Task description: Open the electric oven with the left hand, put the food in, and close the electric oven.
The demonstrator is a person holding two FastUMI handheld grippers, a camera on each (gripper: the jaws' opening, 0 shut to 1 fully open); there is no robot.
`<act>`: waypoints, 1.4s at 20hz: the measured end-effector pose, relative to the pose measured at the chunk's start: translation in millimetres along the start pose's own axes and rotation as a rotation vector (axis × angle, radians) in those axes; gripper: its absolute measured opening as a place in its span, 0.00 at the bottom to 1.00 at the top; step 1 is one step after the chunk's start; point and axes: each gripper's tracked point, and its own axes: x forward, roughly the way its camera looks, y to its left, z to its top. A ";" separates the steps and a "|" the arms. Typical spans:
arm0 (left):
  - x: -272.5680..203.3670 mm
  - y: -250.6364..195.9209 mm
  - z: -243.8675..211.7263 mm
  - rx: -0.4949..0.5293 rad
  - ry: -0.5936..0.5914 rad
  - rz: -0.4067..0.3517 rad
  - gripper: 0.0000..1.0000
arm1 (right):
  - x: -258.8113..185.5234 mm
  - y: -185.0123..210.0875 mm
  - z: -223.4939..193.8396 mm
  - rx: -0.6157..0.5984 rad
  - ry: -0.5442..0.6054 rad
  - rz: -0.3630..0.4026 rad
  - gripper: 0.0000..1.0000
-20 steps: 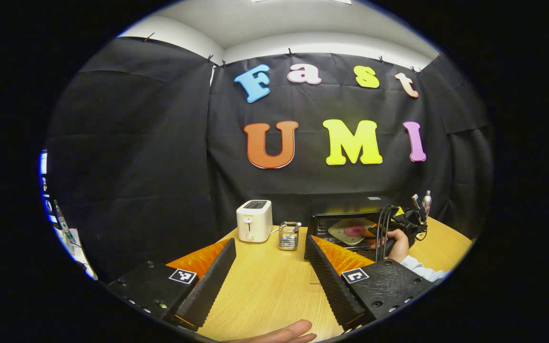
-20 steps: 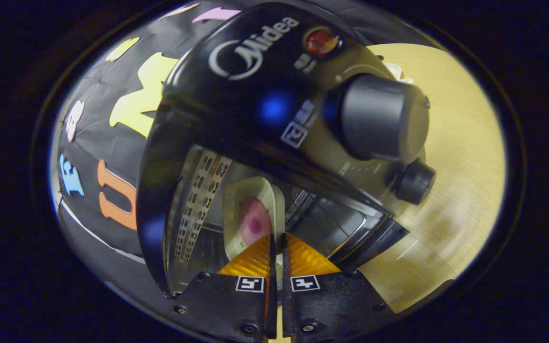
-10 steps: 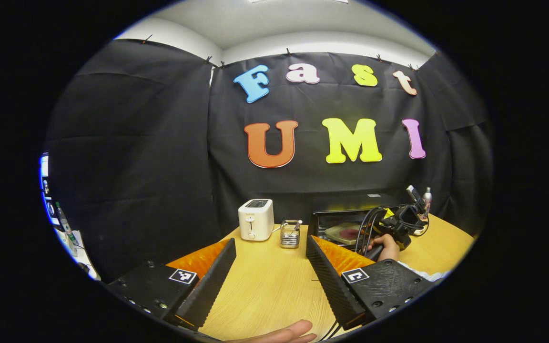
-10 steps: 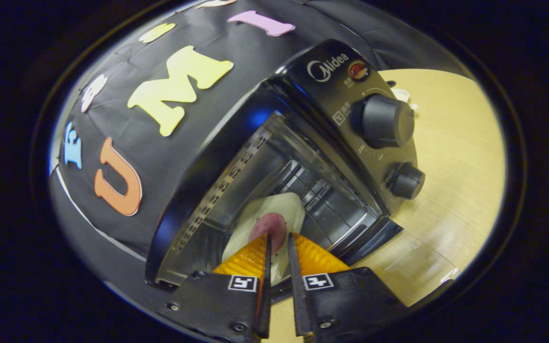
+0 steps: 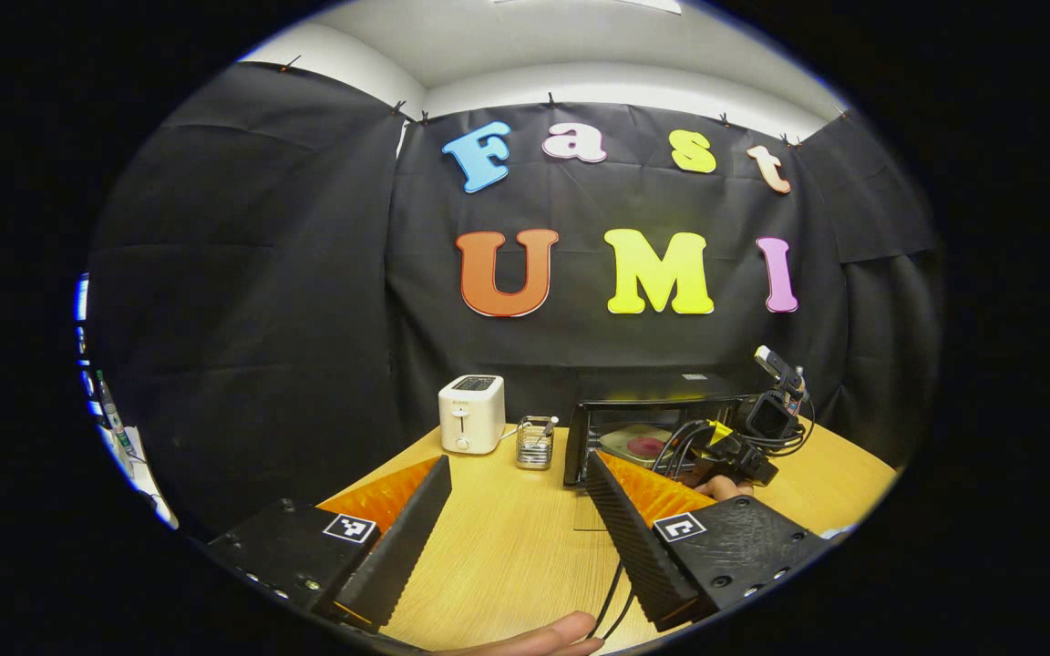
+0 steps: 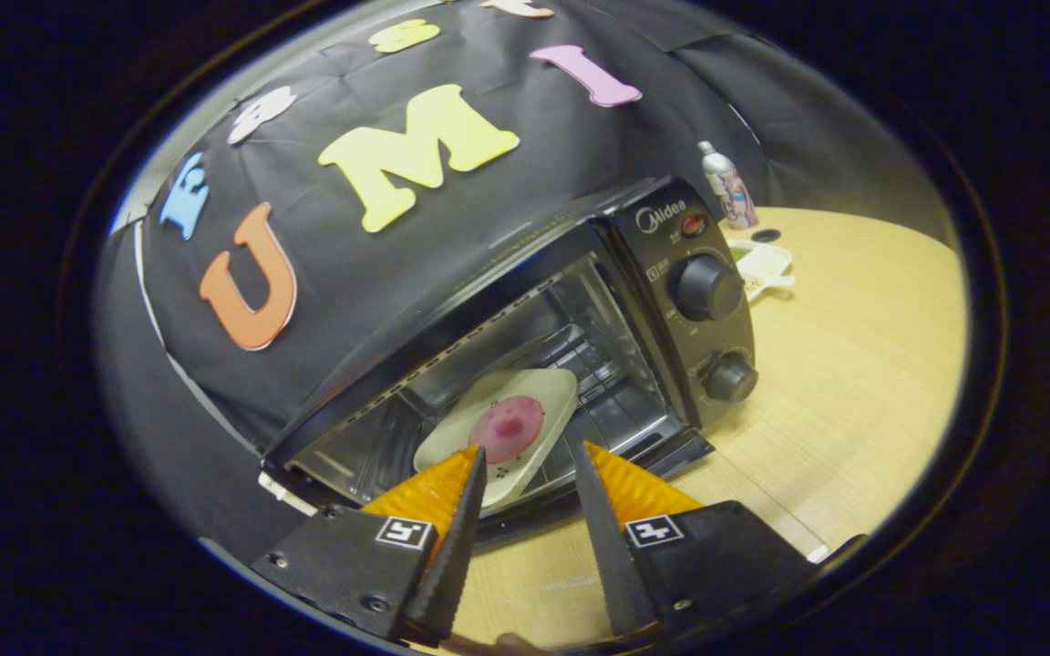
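In the left gripper view, going left to right, a white toaster (image 5: 471, 414) stands at the far edge of the wooden table (image 5: 507, 547), with a small wire holder (image 5: 535, 442) just beside it. Next comes the black oven (image 5: 634, 428), its door down and its mouth facing the camera. Inside lies a pale plate (image 5: 623, 441) with a round pink piece of food (image 5: 646, 445) on it. The right gripper (image 5: 744, 435), with its cables and camera, hangs in front of the oven's right half, and a hand (image 5: 721, 487) holds it from below. The left gripper (image 5: 518, 474) hovers over the bare table well short of the oven, its jaws spread wide and empty.

In the right gripper view the oven (image 6: 525, 346) appears tilted, its long side running from lower left to upper right, with the two knobs (image 6: 705, 287) at the right end. The plate (image 6: 548, 392) rests on the rack inside, its long side pointing out of the mouth toward the right gripper (image 6: 525, 451). The food (image 6: 507, 429) sits mid-plate, just beyond the fingertips (image 6: 473, 460) and apart from them. This claw's jaws are partly open and hold nothing. Farther right, behind the oven, stand a bottle (image 6: 727, 187) and a small white dish (image 6: 762, 264).
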 end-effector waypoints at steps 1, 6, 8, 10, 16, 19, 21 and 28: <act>0.2 1.2 -0.3 0.003 0.003 0.005 0.95 | -8.9 -1.3 0.1 -0.036 -0.003 -0.002 0.65; 0.4 2.3 -8.3 0.004 0.039 0.026 0.95 | -64.5 -1.7 17.2 -0.203 -0.044 0.042 0.82; 4.2 -2.8 -12.4 -0.001 0.051 0.025 0.95 | -90.1 -1.3 30.0 -0.267 -0.081 0.079 0.89; 9.9 -8.6 -18.6 0.002 0.071 0.026 0.95 | -112.1 -8.3 45.9 -0.311 -0.113 0.103 0.92; 34.7 -56.4 -46.9 -0.059 0.156 -0.057 0.95 | -178.4 -35.3 125.1 -0.431 -0.278 0.138 0.96; 49.7 -85.6 -67.9 -0.044 0.208 -0.104 0.95 | -209.9 -51.5 162.8 -0.445 -0.344 0.141 1.00; 59.4 -105.8 -85.5 -0.021 0.241 -0.134 0.95 | -225.0 -61.7 181.3 -0.451 -0.367 0.147 1.00; 89.1 -165.9 -166.5 0.028 0.427 -0.237 0.95 | -270.0 -92.5 242.8 -0.472 -0.502 0.094 0.96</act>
